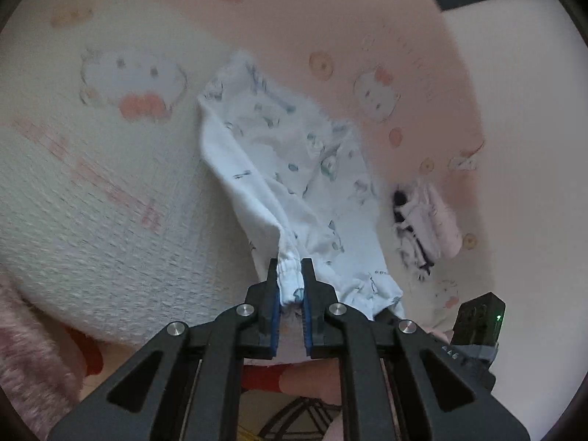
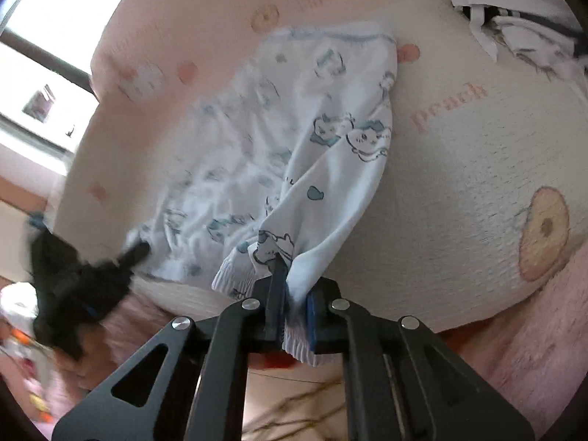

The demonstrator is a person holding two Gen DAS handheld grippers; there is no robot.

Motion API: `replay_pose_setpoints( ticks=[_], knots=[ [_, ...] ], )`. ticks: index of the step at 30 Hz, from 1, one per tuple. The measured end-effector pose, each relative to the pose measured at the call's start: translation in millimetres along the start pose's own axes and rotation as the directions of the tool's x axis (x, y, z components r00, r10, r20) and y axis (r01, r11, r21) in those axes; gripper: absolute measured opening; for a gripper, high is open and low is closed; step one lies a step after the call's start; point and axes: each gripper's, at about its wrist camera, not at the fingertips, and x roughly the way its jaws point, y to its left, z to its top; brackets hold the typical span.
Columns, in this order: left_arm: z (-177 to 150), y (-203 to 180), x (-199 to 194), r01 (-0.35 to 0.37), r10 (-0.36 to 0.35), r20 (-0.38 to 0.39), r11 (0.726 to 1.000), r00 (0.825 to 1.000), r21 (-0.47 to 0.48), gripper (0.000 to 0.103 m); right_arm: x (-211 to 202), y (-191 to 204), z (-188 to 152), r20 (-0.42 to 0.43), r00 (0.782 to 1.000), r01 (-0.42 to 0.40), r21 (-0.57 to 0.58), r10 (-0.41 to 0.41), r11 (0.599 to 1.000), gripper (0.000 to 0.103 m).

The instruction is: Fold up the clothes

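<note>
Both tongs, left point(image 1: 291, 283) and right point(image 2: 294, 294), pinch cuffs of white printed pants point(image 1: 294, 169) over a pink bedspread point(image 1: 110, 202)

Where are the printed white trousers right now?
The printed white trousers lie on the pink cartoon bedspread, cuffs pinched by the left gripper and right gripper.

We read "peach", pink letters, upside down, on blanket point(image 2: 459, 139) toward its right edge. Other pink lettering on blanket too blurred to read.
</note>
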Motion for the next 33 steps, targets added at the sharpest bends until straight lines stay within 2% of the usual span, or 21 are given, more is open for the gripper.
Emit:
replay_pose_setpoints(
  ticks=[2, 4, 6, 7, 9, 10, 11, 12, 15, 17, 19, 22, 24, 25, 27, 29, 30, 31, 33],
  knots=[
    [-1.5, 4.9, -9.6, 0.032, -0.031, 0.009, 0.999, 0.999, -0.023, 0.01, -14.6, -7.1, 0.3, 0.023, 0.998, -0.067, 0.044, 0.066, 0.997, 0.007],
    [-3.0, 9.2, -18.6, 0.061, -0.06, 0.018, 0.997, 0.998, -0.042, 0.01, -23.5, -8.3, 0.0, 0.032, 0.996, -0.09, 0.053, 0.089, 0.995, 0.007],
    [-3.2, 8.7, -19.5, 0.066, -0.066, 0.011, 0.997, 0.998, -0.033, 0.01, -11.9, -11.9, -2.0, 0.016, 0.996, -0.092, 0.048, 0.091, 0.995, 0.008],
    [-3.4, 9.0, -19.4, 0.069, -0.069, 0.006, 0.997, 0.998, -0.027, 0.01, -9.3, -14.4, -3.1, -0.01, 0.997, -0.082, 0.048, 0.083, 0.995, 0.01],
    [-4.2, 11.1, -13.3, 0.067, -0.068, -0.015, 0.997, 0.998, -0.03, 0.01, -4.5, -21.4, -6.2, -0.101, 0.994, -0.037, 0.063, 0.043, 0.997, 0.025],
    [-5.1, 11.4, -8.7, 0.059, -0.06, -0.03, 0.998, 0.998, -0.039, 0.01, 0.2, -24.8, -6.0, -0.142, 0.99, -0.003, 0.076, 0.014, 0.997, 0.023],
    [-5.8, 10.4, -7.3, 0.053, -0.055, -0.04, 0.998, 0.998, -0.038, 0.01, -0.8, -26.8, -3.3, -0.164, 0.986, 0.024, 0.082, -0.01, 0.996, 0.01],
    [-6.1, 5.2, -9.7, 0.061, -0.061, -0.043, 0.998, 0.997, -0.019, 0.01, -7.9, -25.2, -1.2, -0.163, 0.987, 0.028, 0.067, -0.017, 0.997, 0.007],
    [-3.5, -32.3, -42.4, 0.187, -0.186, -0.02, 0.978, 0.982, 0.093, 0.01, -55.3, 9.2, 12.0, -0.016, 1.0, -0.016, -0.068, 0.015, 0.998, 0.004],
    [2.0, -68.8, -75.8, 0.208, -0.215, 0.007, 0.955, 0.977, 0.211, 0.01, -96.1, 33.3, 26.1, 0.081, 0.995, -0.054, -0.12, 0.064, 0.991, 0.004],
    [10.1, -95.7, -98.3, 0.197, -0.208, 0.012, 0.941, 0.978, 0.276, 0.01, -136.6, 53.2, 41.7, 0.161, 0.979, -0.101, -0.153, 0.125, 0.983, 0.004],
    [27.9, -115.4, -120.5, 0.19, -0.204, 0.02, 0.94, 0.979, 0.283, 0.01, -180.6, 84.4, 68.2, 0.268, 0.943, -0.146, -0.19, 0.195, 0.971, 0.004],
    [40.8, -115.9, -113.1, 0.165, -0.177, 0.02, 0.948, 0.984, 0.27, 0.01, -196.1, 91.3, 86.1, 0.301, 0.936, -0.129, -0.192, 0.184, 0.973, 0.004],
    [48.9, -115.8, -106.4, 0.149, -0.159, 0.017, 0.953, 0.987, 0.264, 0.01, -190.7, 90.0, 98.3, 0.299, 0.943, -0.096, -0.187, 0.149, 0.978, 0.004],
    [80.2, -113.4, -65.3, 0.074, -0.073, -0.016, 0.966, 0.997, 0.247, 0.01, -161.2, 83.5, 127.7, 0.27, 0.962, 0.002, -0.171, 0.044, 0.985, 0.004],
    [111.3, -112.4, -26.5, 0.007, 0.005, -0.048, 0.973, 0.999, 0.231, 0.01, -142.2, 60.9, 162.7, 0.214, 0.977, 0.042, -0.107, -0.019, 0.993, 0.004],
    [126.4, -121.4, -22.6, 0.018, -0.008, -0.045, 0.975, 0.999, 0.222, 0.01, -130.4, 59.4, 182.7, 0.197, 0.98, 0.041, -0.076, -0.026, 0.996, 0.004],
    [141.4, -138.8, -37.2, 0.048, -0.05, 0.003, 0.968, 0.999, 0.245, 0.01, -127.9, 66.9, 200.1, 0.207, 0.978, 0.039, -0.073, -0.023, 0.997, 0.004],
    [170.1, -173.6, -67.7, 0.1, -0.134, 0.095, 0.949, 0.986, 0.298, 0.01, -161.5, 102.5, 226.9, 0.298, 0.954, 0.022, -0.146, 0.023, 0.989, 0.004]
  ],
)
